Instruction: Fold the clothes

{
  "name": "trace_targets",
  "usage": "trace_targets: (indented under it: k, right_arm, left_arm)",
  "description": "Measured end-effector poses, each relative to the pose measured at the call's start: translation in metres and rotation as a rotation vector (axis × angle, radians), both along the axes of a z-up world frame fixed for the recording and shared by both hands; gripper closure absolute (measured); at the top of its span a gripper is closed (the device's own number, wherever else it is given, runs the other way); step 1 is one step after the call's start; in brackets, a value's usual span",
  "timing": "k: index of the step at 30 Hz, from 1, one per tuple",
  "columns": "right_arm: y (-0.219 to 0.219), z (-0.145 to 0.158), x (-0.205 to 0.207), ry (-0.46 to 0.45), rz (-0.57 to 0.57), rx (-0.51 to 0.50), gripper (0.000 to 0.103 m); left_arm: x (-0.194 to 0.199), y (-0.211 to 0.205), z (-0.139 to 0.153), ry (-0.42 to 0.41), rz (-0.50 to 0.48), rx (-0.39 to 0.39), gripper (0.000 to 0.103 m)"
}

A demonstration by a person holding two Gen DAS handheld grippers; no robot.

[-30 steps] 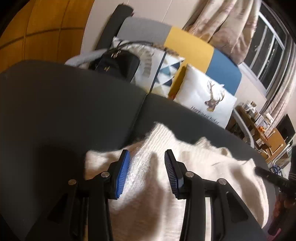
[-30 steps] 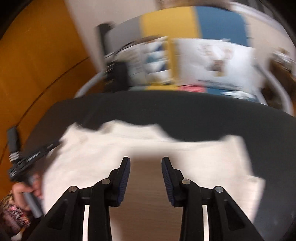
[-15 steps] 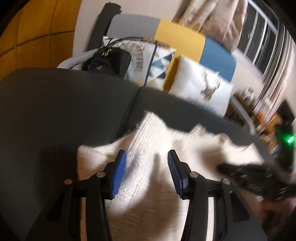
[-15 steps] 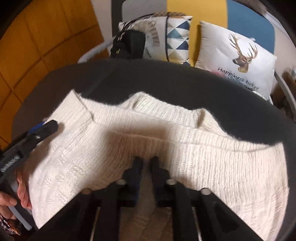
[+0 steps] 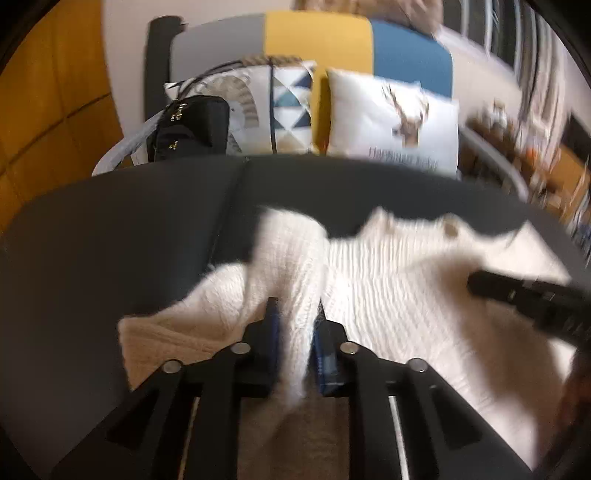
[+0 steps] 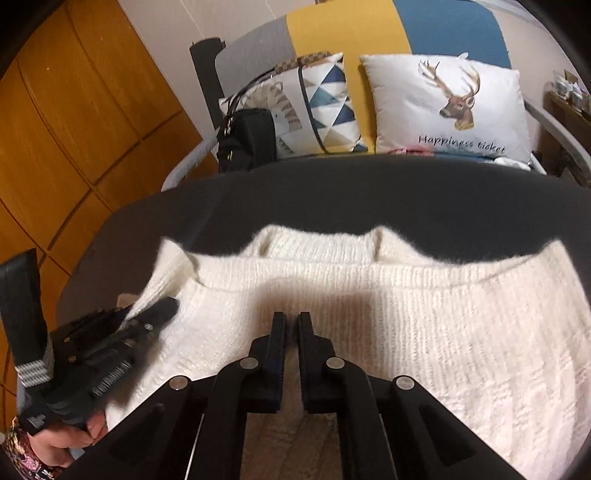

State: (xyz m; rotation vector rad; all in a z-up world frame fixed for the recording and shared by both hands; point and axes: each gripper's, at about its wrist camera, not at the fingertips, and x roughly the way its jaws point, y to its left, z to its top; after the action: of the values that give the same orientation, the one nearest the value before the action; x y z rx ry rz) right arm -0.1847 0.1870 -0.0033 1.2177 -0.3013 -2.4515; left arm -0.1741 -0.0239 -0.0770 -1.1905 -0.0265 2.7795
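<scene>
A cream-white knitted sweater (image 6: 424, 317) lay spread on a dark grey upholstered surface (image 6: 332, 199), its ribbed neckline at the far edge. A seam in that surface (image 5: 229, 214) ran away from the camera in the left wrist view.

The left gripper (image 5: 295, 332) had just been closing, and a raised fold of the sweater's left part stood between its blue pads (image 5: 272, 325); the pads pressed on the knit from both sides. In the right wrist view that gripper appeared at the lower left, with knit drawn up at its tip, held by a hand (image 6: 62, 439) above a patterned sleeve (image 6: 22, 458). The left wrist view was blurred by motion, so finer detail of the fold could not be told.

The right gripper (image 6: 291, 325) had its jaws pressed nearly together over the near middle of the sweater. Whether any knit was caught between them could not be told, as the tips lay against the fabric and hid the contact. In the left wrist view its black body (image 5: 535, 299) reached in from the right above the sweater.

Behind the grey surface stood a sofa back in grey, yellow and blue panels (image 6: 351, 33). Against it leaned a stag cushion (image 6: 450, 107) with lettering, a triangle-patterned cushion (image 6: 325, 99) and a black handbag (image 6: 247, 140). Orange-brown wooden panelling (image 6: 74, 110) filled the left side.
</scene>
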Motion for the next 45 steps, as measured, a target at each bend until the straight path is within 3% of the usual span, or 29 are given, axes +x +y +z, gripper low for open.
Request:
trace_targets:
  k: [4,8,11,14,16,19,20,21,23,25,30,34,45]
  right_arm:
    - [0.0,0.022,-0.003,0.064,-0.017,-0.007,0.099]
    - [-0.004,0.037,-0.009,0.132,-0.041,0.045,0.103]
    - [-0.008,0.023,-0.02,0.087,-0.037,0.075,0.103]
    - [-0.008,0.007,-0.024,0.029,-0.026,0.077,0.101]
    - [-0.004,0.001,-0.015,0.01,-0.009,0.059,0.096]
    - [0.003,0.002,0.012,0.032,0.01,0.05,0.086]
    - [0.003,0.004,0.021,0.041,0.028,0.048,0.084]
    - [0.001,0.005,0.031,0.045,0.056,0.043,0.084]
    - [-0.005,0.005,0.041,0.033,0.098,0.043,0.083]
    - [-0.013,0.005,0.048,0.014,0.123,0.068,0.082]
    - [-0.037,-0.003,0.046,-0.049,0.155,0.216,0.079]
    - [-0.048,-0.012,0.04,-0.031,0.159,0.296,0.08]
    - [-0.042,-0.029,-0.016,-0.093,0.057,0.212,0.084]
  left_arm:
    - [-0.001,-0.011,0.029,0.061,0.019,0.108,0.093]
    - [-0.002,-0.014,0.039,0.135,0.052,0.123,0.094]
    - [-0.012,-0.013,0.021,0.098,0.064,0.086,0.093]
    - [-0.02,-0.021,-0.006,-0.002,0.063,0.081,0.086]
    - [-0.018,-0.036,-0.014,-0.031,0.069,0.164,0.084]
    - [-0.004,-0.058,-0.005,0.031,0.095,0.282,0.079]
    - [0.005,-0.063,0.0,0.079,0.118,0.288,0.074]
    - [0.014,-0.067,0.005,0.13,0.141,0.291,0.06]
    - [0.027,-0.068,0.009,0.198,0.157,0.275,0.042]
    - [0.037,-0.065,0.011,0.261,0.154,0.244,0.039]
    - [0.025,-0.056,0.006,0.18,0.118,0.202,0.039]
    - [0.016,-0.057,-0.002,0.085,0.144,0.191,0.039]
    - [0.017,-0.067,-0.012,0.053,0.184,0.243,0.039]
